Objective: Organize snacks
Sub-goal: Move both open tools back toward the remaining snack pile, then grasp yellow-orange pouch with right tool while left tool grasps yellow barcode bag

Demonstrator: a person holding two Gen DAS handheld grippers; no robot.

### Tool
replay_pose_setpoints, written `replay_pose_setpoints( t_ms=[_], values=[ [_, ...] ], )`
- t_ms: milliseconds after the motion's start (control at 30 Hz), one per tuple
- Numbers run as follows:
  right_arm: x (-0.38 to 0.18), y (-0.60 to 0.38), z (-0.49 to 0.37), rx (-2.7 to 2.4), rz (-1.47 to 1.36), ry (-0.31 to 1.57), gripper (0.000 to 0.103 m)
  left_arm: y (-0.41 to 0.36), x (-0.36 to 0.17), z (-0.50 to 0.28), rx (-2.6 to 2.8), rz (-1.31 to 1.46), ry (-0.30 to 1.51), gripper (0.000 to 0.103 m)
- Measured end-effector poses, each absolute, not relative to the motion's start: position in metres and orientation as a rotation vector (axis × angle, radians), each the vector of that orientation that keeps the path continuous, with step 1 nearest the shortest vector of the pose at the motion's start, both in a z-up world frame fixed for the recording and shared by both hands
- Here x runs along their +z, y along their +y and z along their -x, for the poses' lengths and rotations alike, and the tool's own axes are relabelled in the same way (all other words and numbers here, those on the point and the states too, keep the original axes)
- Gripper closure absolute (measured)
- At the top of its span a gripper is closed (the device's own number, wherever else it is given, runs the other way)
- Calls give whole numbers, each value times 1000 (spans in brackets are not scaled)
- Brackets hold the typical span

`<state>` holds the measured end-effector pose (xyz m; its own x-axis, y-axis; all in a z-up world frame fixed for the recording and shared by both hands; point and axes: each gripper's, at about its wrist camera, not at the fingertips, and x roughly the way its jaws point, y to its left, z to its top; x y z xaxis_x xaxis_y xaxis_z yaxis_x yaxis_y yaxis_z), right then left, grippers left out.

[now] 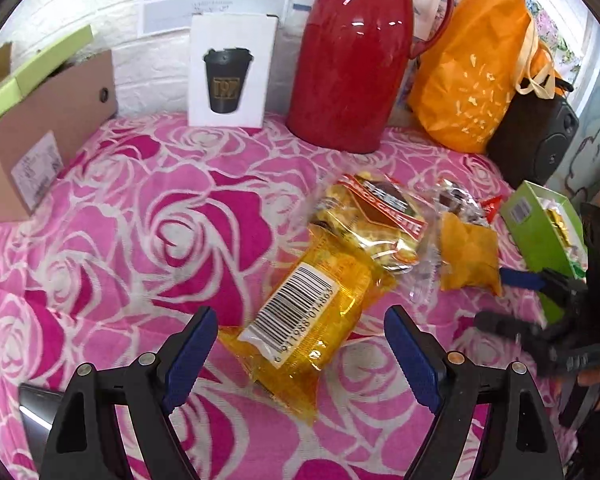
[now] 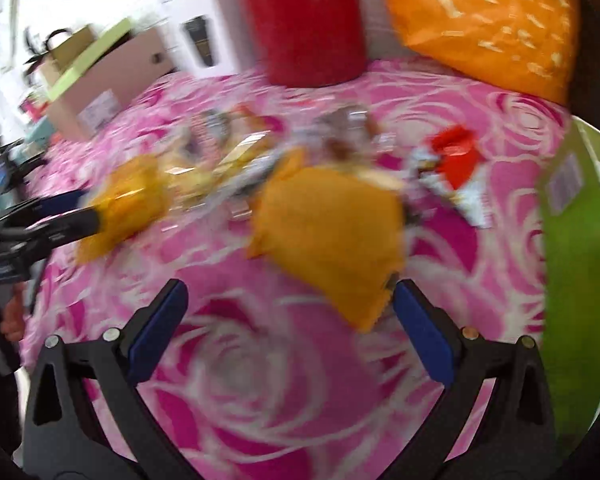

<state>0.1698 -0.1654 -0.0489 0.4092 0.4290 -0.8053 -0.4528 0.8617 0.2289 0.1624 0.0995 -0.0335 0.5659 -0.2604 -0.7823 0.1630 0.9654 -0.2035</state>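
— What is the left gripper doing?

— It is hanging low over the pink rose-patterned cloth, its blue-padded fingers spread wide apart and gripping nothing. The amber snack packet with the barcode label is lying flat between them, touching neither pad as far as I am seeing.

— And the other snacks?

— A clear packet with a red band is resting against the far end of the amber one. Just to its right an orange packet is lying on the cloth, with a red-and-silver wrapper beside it.

— The right gripper?

— Also standing open and empty, and that view is blurring. The orange packet's near corner is sitting just inside its right finger; whether they are touching, I cannot tell.

— Anything else around?

— A green box is sitting at the right edge, and behind the snacks a red thermos jug, an orange bag, a white cup carton and a cardboard box are lining the wall.
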Motion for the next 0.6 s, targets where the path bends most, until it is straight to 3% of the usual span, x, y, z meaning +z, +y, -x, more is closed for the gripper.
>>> replay_pose_setpoints(
  t_ms=[133,467,567,600],
  values=[
    [-33,-158,-145,754,14,971,1,90,-33,-152,-355,150,953,17],
    [-37,-150,-185,543,254,877,1,82,-33,-159,-298,122,944,19],
    [-53,-148,-184,532,264,951,23,84,-36,-161,-303,110,960,31],
    [-53,-149,-183,524,258,958,24,84,-37,-161,-300,103,965,36]
  ],
)
